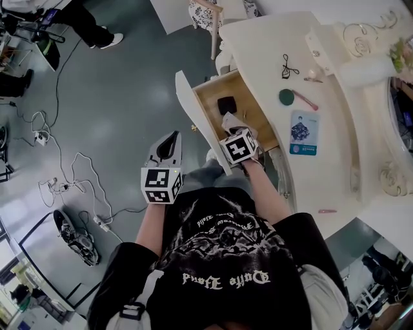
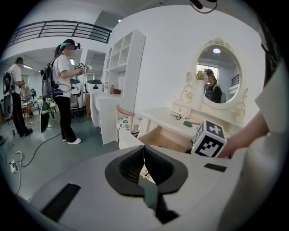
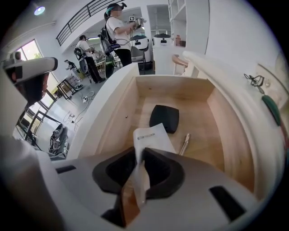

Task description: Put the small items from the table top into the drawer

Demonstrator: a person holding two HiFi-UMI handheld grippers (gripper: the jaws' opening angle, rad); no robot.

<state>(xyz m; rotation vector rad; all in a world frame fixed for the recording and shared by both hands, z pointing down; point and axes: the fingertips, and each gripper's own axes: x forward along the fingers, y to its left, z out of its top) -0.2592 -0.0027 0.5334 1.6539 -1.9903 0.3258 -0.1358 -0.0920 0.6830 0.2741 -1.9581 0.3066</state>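
The dressing table's drawer (image 1: 210,97) (image 3: 201,135) stands pulled out, with a black pouch (image 1: 226,105) (image 3: 164,117) and a pen (image 3: 185,143) on its wooden bottom. My right gripper (image 1: 231,126) (image 3: 140,155) points down into it. A white card (image 1: 229,120) (image 3: 151,135) stands between its jaws, which sit slightly apart, wider than the card is thick. My left gripper (image 1: 169,138) (image 2: 144,153) hangs left of the drawer front, shut and empty. On the table top (image 1: 335,167) lie a black wire-like item (image 1: 288,66), a green round brush with a pink handle (image 1: 287,97), a photo card (image 1: 303,133) and a pink stick (image 1: 327,210).
The drawer front (image 1: 200,122) juts out between the two grippers. A chair (image 1: 205,13) stands beyond the table, and an oval mirror (image 2: 217,74) rises at its back. Cables (image 1: 71,180) and a bag (image 1: 76,237) lie on the grey floor. People (image 2: 65,90) stand farther off.
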